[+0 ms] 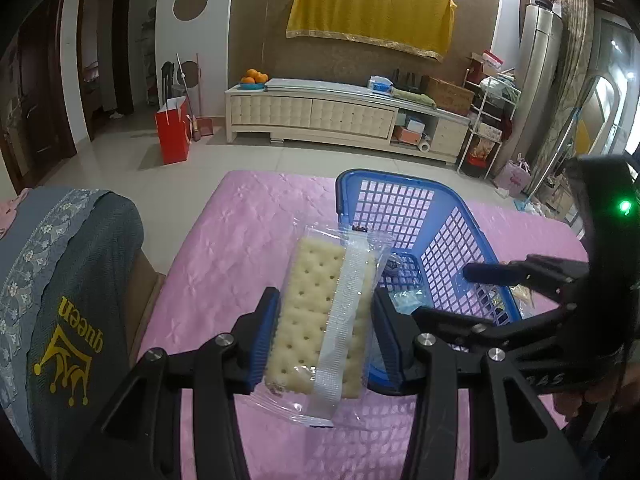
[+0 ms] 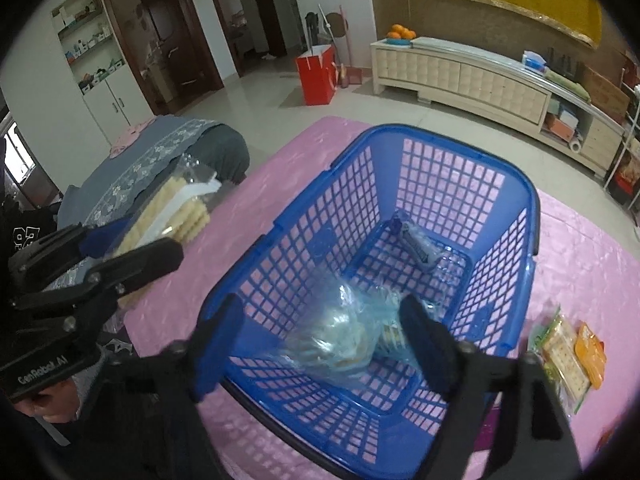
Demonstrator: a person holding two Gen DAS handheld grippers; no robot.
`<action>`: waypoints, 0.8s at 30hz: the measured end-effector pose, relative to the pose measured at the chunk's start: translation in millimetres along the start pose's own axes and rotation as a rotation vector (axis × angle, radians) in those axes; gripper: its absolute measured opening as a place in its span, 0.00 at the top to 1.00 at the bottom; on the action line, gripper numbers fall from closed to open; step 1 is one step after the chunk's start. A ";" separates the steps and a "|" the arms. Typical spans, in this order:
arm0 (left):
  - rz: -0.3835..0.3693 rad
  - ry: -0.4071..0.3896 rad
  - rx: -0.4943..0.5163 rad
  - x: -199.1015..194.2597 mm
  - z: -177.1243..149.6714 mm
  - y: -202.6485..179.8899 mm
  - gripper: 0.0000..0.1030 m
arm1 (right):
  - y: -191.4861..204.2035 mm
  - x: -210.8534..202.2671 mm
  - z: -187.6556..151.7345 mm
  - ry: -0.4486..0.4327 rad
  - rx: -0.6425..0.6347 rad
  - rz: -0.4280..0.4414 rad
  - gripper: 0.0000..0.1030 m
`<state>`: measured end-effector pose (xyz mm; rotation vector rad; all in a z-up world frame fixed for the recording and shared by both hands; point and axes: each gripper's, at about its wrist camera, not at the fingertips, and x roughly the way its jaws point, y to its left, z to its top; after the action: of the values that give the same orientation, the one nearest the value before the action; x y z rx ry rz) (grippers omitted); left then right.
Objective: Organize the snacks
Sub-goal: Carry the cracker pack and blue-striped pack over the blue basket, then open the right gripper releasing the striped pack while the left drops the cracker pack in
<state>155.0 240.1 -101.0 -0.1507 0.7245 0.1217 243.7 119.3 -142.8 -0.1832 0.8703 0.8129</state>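
A: What does the left gripper hold?
B: Its jaws pinch a clear-wrapped cracker pack, just at nine o'clock of the blue basket.
A: And the right gripper?
B: Spread wide over the basket; a blurred blue-tinted snack bag sits between the jaws, untouched, on the pink cloth.

Ahead of me I see a pale glossy tiled floor and a long cream cabinet with quilted fronts against a brown patterned wall. A yellow gold-trimmed cloth hangs above it. Dark wooden doorways open left, beside a red paper bag.
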 end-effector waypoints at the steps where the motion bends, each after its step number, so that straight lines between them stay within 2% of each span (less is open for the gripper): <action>1: -0.003 0.000 0.000 -0.8 -0.4 -0.7 0.57 | -1.9 -3.7 0.4 -0.003 0.005 -0.006 0.16; 10: -0.029 -0.013 0.024 -11.6 5.0 -20.5 0.57 | -9.1 -43.0 -8.4 -0.041 -0.015 -0.098 0.14; 21: -0.060 -0.003 0.095 -10.3 9.6 -65.4 0.57 | -40.5 -69.1 -17.9 -0.065 0.044 -0.171 0.13; 24: -0.073 0.007 0.108 -4.8 10.4 -77.0 0.57 | -48.1 -73.9 -22.3 -0.085 0.061 -0.221 0.10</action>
<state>170.7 166.1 -82.9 -0.0739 0.7302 0.0125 236.3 34.5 -110.8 -0.1863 0.7779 0.5829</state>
